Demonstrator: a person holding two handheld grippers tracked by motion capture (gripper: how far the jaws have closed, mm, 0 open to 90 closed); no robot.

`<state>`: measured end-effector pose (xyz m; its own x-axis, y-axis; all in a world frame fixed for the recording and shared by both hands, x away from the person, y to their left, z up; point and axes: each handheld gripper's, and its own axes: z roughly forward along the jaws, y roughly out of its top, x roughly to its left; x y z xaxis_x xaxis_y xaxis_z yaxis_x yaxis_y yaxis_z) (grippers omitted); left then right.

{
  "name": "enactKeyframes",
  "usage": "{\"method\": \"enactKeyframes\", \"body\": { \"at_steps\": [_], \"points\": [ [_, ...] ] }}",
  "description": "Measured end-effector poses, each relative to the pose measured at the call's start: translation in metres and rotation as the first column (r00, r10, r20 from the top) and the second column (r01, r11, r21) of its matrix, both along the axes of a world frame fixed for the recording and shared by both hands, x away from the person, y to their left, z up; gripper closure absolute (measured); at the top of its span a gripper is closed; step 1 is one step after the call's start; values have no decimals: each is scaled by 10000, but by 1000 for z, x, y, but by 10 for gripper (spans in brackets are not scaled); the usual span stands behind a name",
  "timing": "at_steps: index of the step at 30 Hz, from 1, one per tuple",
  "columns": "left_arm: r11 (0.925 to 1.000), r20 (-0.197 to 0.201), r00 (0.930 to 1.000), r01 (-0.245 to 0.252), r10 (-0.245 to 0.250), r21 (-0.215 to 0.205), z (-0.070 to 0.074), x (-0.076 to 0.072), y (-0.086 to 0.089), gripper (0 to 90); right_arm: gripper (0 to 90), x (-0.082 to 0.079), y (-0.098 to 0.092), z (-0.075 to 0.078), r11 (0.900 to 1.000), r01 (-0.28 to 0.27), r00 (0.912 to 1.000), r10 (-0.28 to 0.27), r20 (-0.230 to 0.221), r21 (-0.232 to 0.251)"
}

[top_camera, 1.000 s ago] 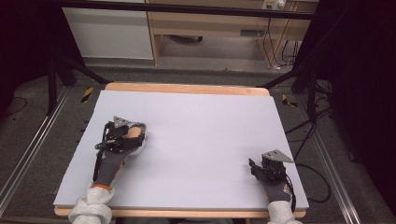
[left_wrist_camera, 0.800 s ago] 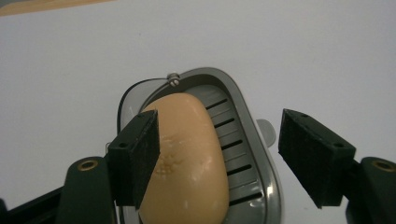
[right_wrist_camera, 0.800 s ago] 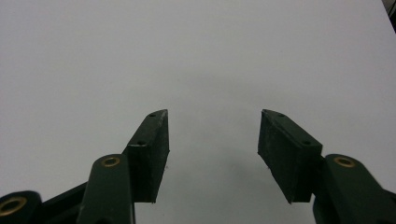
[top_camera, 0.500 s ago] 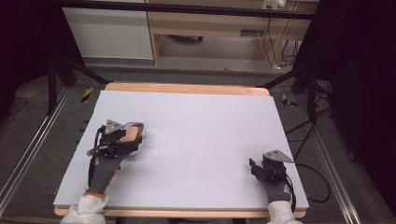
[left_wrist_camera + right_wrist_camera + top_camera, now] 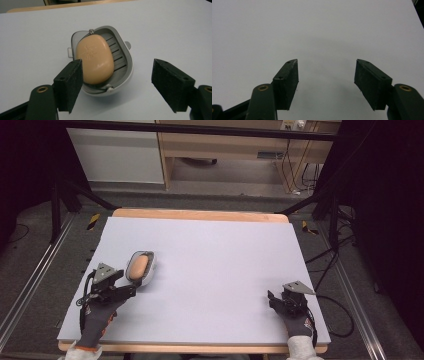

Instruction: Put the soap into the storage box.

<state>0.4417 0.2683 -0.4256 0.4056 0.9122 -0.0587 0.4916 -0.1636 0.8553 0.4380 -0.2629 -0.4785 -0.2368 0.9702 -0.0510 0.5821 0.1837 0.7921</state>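
A grey soap dish point(image 5: 149, 273) holding an orange bar of soap point(image 5: 139, 265) rests on the white table top point(image 5: 215, 260) at the left. My left gripper point(image 5: 128, 288) sits just in front of it, toward the person. Its jaws have just been opening and now stand apart. In the left gripper view the soap point(image 5: 95, 58) lies in the dish point(image 5: 124, 65), whose near end sits between the jaws of the left gripper point(image 5: 116, 62) with no pad pressing on it. My right gripper point(image 5: 274, 301) rests open at the front right, and the right gripper point(image 5: 327, 61) has bare table between its jaws.
The table's wooden far edge point(image 5: 200, 215) borders a floor with cables point(image 5: 325, 265) at the right. Metal rails point(image 5: 30, 285) run along both sides. A cabinet point(image 5: 117, 155) and a wooden shelf point(image 5: 240, 145) stand beyond the table.
The left gripper's jaws have opened off the soap dish and the hand has drawn back toward the front left. The dish stays where it was. The right gripper has not moved.
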Motion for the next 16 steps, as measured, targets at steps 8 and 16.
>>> {"method": "enactKeyframes", "body": {
  "at_steps": [8,16],
  "points": [
    [9993,-192,9996,-210,216,298,-19,-13,16,238,313,0,2,-1,9990,175,9998,-179,-90,-406],
    [9954,-580,9956,-701,739,653,-35,-17,31,230,298,0,-2,-3,9995,194,9996,-198,-184,-243]
  ]
}}
